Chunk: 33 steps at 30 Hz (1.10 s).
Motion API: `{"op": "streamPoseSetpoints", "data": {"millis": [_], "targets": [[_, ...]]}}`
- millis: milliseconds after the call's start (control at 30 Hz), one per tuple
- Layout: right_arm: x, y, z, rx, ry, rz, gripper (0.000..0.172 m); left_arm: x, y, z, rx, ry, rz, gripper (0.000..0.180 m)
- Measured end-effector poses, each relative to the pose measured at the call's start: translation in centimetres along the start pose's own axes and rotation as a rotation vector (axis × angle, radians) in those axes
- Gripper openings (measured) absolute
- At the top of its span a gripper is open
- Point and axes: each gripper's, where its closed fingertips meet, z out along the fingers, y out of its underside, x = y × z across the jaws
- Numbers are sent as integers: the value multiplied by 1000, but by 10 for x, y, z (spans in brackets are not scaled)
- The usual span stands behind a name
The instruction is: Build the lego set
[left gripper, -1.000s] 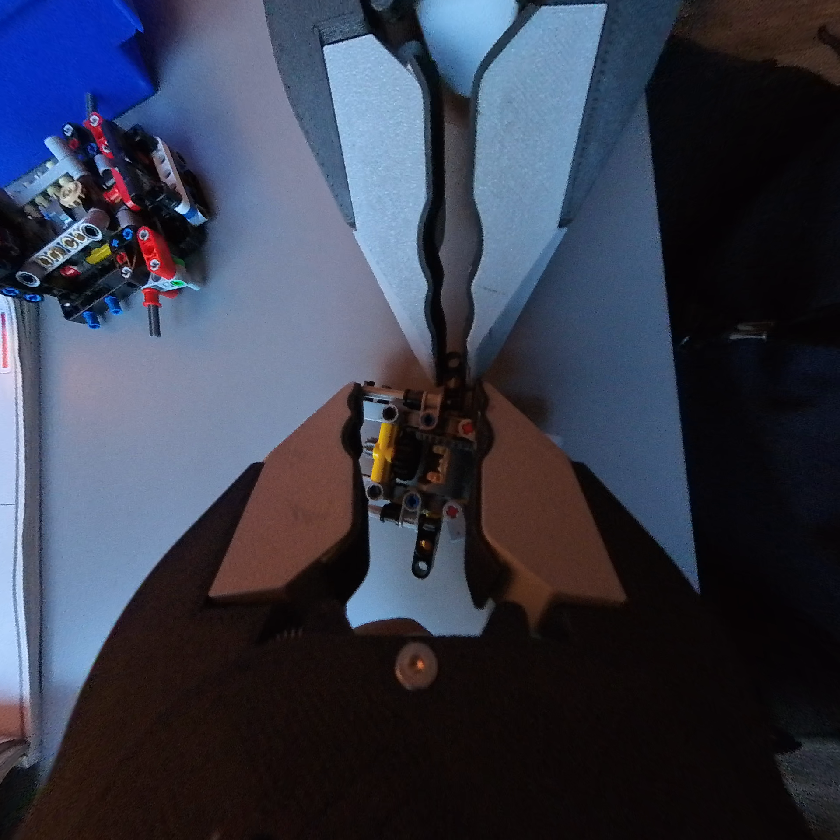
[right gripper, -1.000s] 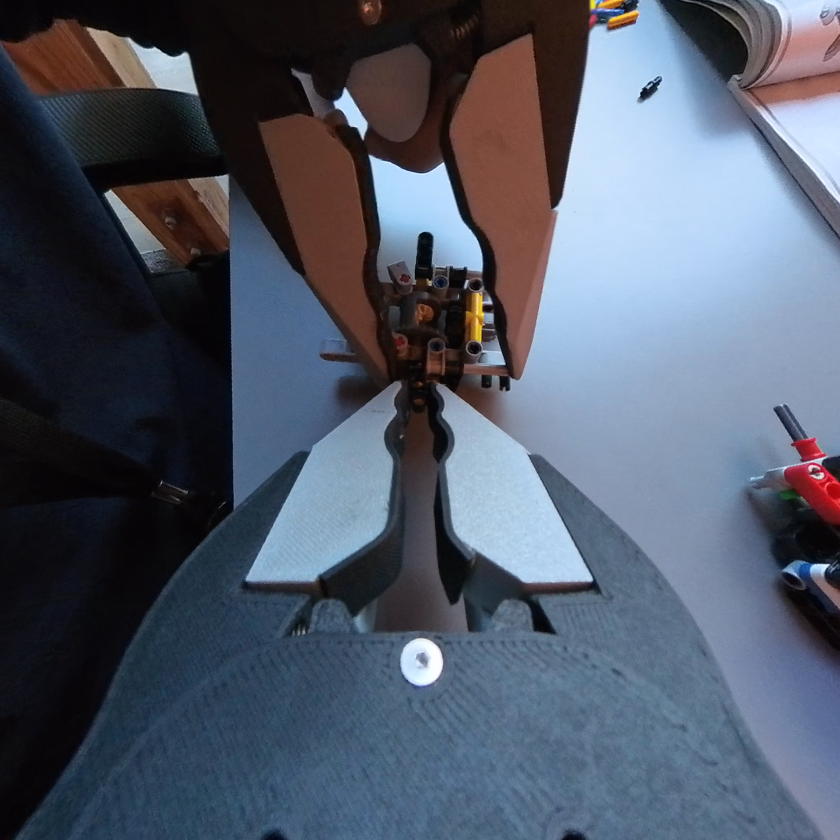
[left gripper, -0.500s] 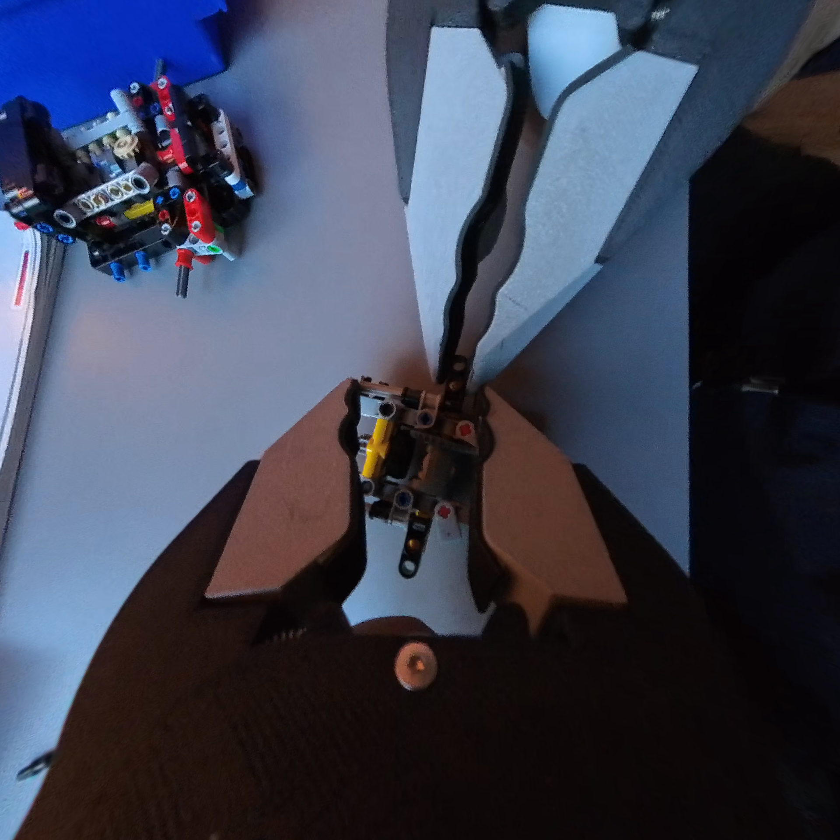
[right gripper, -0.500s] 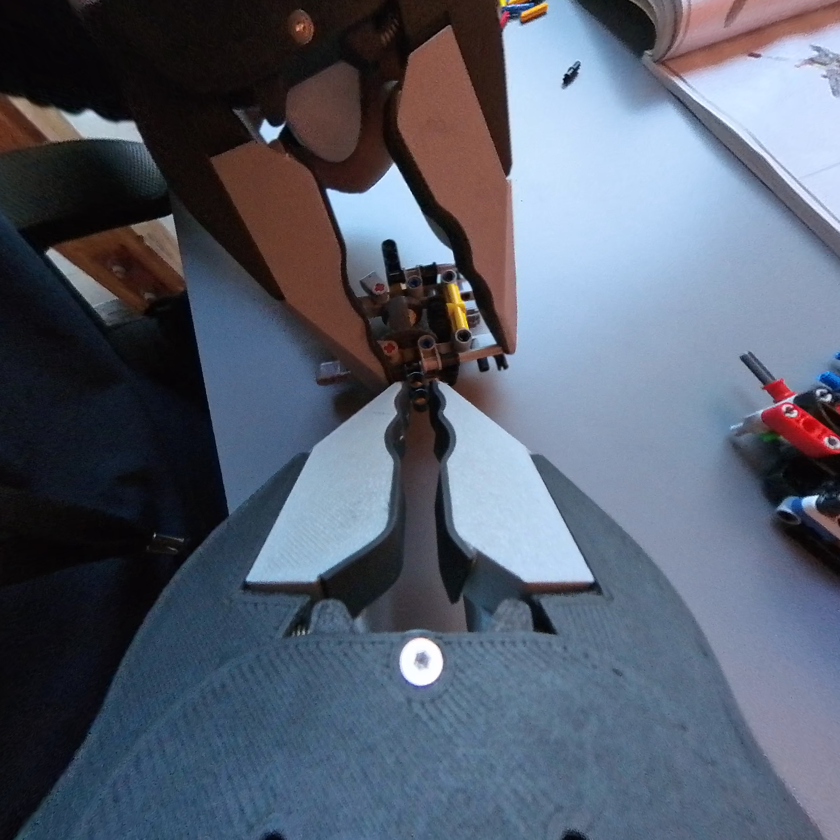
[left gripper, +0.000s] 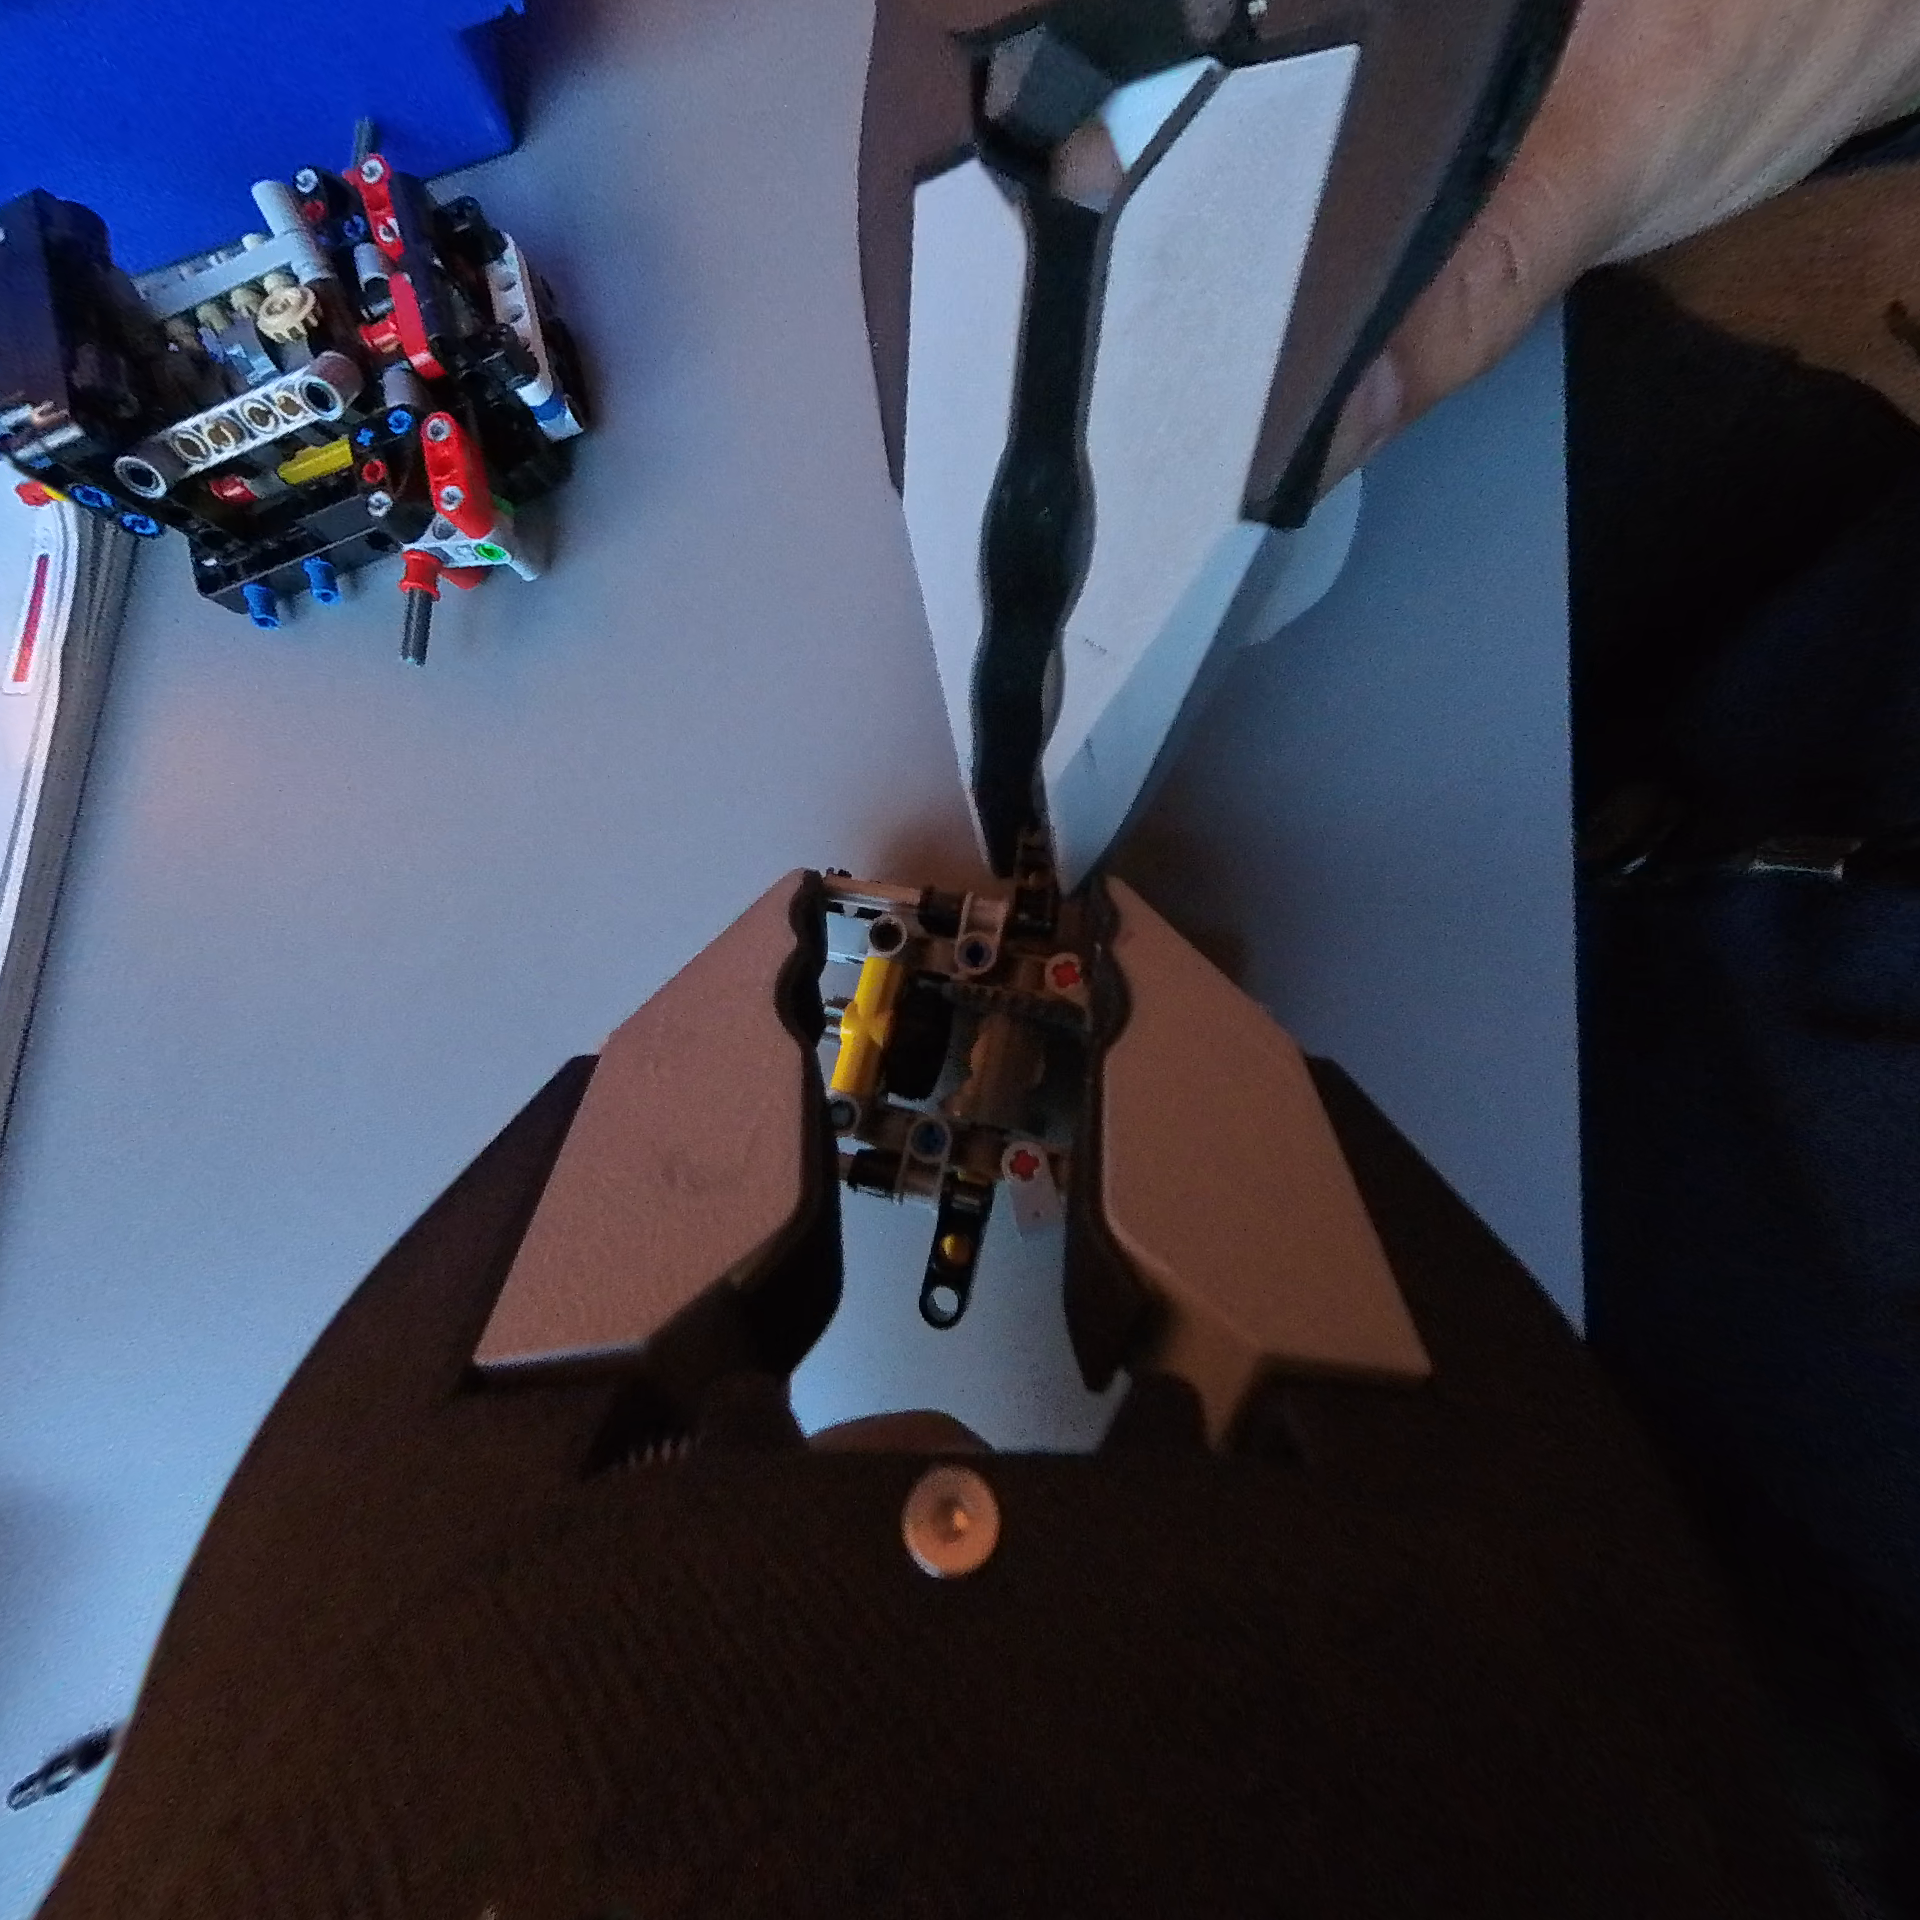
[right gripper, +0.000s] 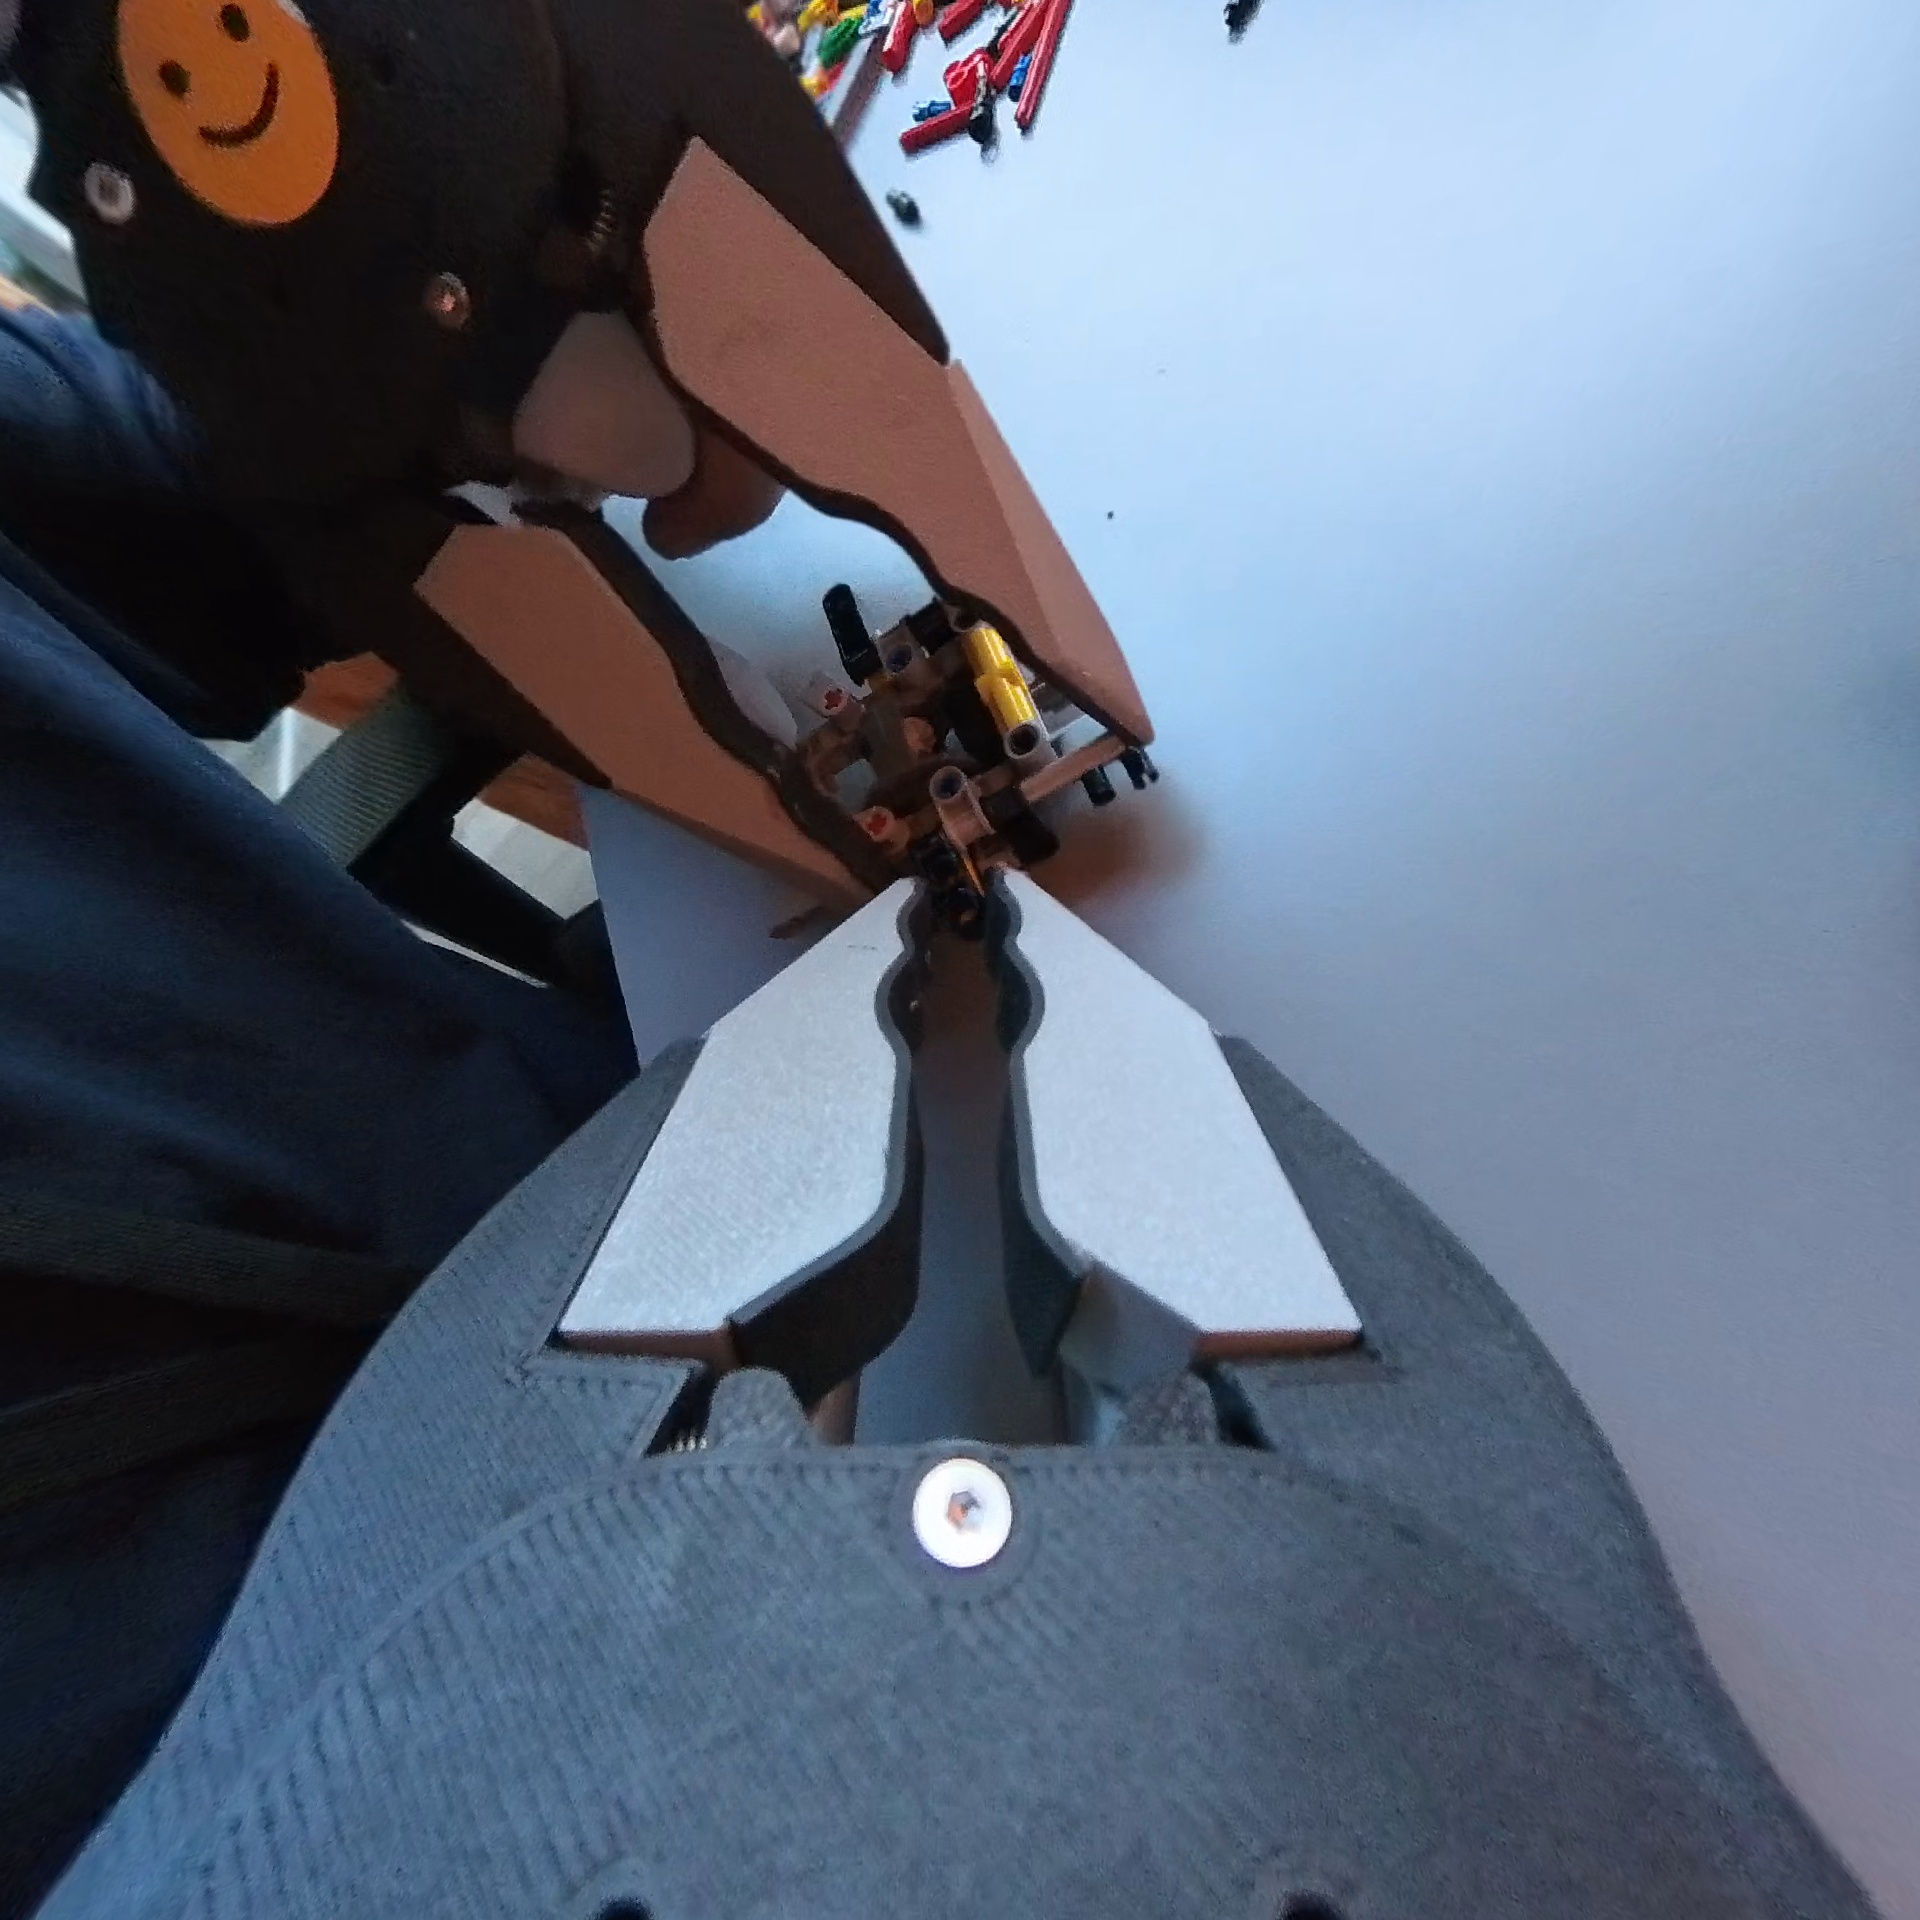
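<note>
Grey tabletop (left gripper: 644, 831) carries everything, with a dark chair seat past its edge. Between the brown fingers of the left gripper (left gripper: 956, 914) sits a small brick assembly (left gripper: 961, 1039) with a yellow connector, grey beams and red axle ends; both pads press on its sides, and it hangs low over the table. The right gripper (right gripper: 961, 894), with pale grey fingers, is almost closed and pinches a small black piece (right gripper: 951, 883) at the near corner of this assembly.

Only the left wrist view shows a bigger brick model (left gripper: 301, 416) near a blue box (left gripper: 208, 94), and a hand (left gripper: 1662, 156) on the right gripper. Only the right wrist view shows loose red and yellow parts (right gripper: 966, 73) far away and an orange smiley sticker (right gripper: 229, 109). What the black piece is exactly, blur hides.
</note>
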Motion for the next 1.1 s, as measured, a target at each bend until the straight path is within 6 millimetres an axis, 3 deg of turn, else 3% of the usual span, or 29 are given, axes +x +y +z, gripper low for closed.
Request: {"op": "streamPoseSetpoints", "data": {"millis": [500, 800, 1100], "targets": [[3, -3, 0, 51, 92, 27, 7, -3, 0, -1, 26, -73, 8, 45], [6, -5, 0, 109, 41, 197, 7, -7, 1, -2, 40, -70, -32, 47], [2, 0, -2, 44, 33, 70, 8, -2, -3, -1, 76, -32, 3, 49]]}}
